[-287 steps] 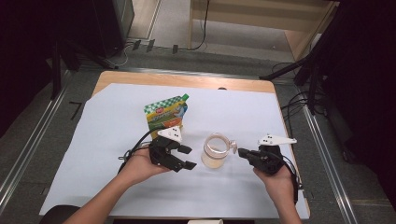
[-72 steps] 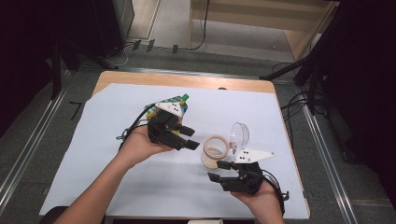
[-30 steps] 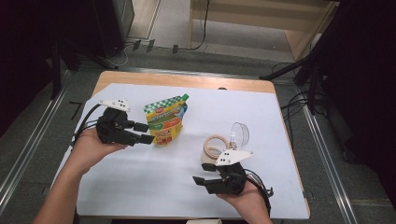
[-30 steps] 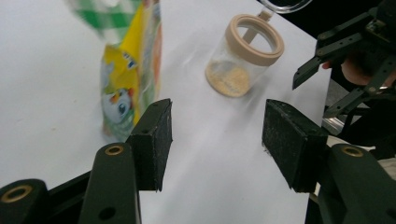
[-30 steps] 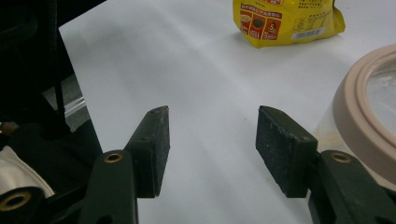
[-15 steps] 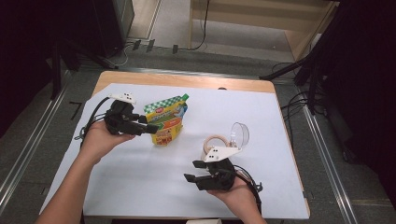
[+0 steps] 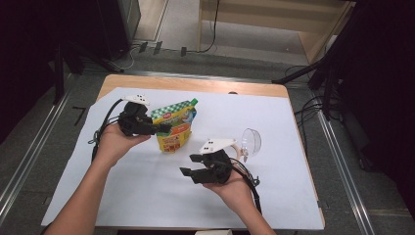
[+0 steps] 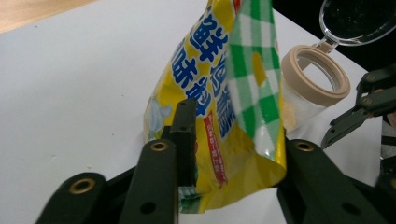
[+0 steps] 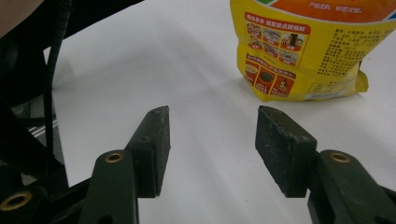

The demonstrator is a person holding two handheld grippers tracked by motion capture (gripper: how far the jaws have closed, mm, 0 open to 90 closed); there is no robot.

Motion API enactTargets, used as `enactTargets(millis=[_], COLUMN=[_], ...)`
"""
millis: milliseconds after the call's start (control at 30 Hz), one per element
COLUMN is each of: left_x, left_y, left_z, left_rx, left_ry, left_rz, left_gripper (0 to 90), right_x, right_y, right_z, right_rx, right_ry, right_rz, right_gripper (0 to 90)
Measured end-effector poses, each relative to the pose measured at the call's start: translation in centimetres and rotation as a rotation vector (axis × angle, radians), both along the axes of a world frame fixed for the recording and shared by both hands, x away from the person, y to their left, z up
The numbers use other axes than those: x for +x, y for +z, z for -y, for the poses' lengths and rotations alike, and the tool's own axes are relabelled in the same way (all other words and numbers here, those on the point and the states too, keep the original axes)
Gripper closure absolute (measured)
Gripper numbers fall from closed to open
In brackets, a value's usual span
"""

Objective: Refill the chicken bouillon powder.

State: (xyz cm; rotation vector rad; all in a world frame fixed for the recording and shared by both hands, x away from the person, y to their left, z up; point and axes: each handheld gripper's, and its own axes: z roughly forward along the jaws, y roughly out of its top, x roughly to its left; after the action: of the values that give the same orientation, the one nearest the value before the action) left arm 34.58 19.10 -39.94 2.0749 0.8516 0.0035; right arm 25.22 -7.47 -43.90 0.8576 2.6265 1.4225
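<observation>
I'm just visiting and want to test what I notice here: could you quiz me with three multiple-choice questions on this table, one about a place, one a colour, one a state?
1. Where is the left gripper?
A. at the pouch
B. inside the jar
C. off the table

2. What colour is the jar's rim?
A. blue
B. beige
C. black

3. How is the jar's lid?
A. screwed shut
B. flipped open
C. lying apart

A: its jaws, just closing, flank the yellow pouch.
B: the jar has a beige ring.
B: the clear lid stands hinged up.
</observation>
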Motion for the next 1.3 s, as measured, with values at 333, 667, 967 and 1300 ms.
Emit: enactTargets(millis=[333,667,967,1300], left_x=[-0.2,-0.4,-1.8,-4.0], left_y=[-0.2,1.3,4.8,7.6], left_z=[0.9,0.7,0.0,1.0], left_rx=[0.043,0.034,-0.028,-0.025], left_ry=[0.010,0.027,-0.005,-0.092], left_rz=[0.026,0.008,-0.003,0.014], left_gripper=[90.0,90.0,90.0,90.0], right_x=[-0.3,-0.9,-1.2,-0.6], right_y=[-1.6,-2.2,-2.9,-3.9], right_z=[-0.7,-1.1,-1.7,-1.9], right_rx=[-0.005,0.007,-0.013,-0.018], right_ry=[0.004,0.012,0.000,-0.052], right_rz=[-0.001,-0.017,-0.020,-0.031], right_gripper=[46.9,47.3,47.3,48.3])
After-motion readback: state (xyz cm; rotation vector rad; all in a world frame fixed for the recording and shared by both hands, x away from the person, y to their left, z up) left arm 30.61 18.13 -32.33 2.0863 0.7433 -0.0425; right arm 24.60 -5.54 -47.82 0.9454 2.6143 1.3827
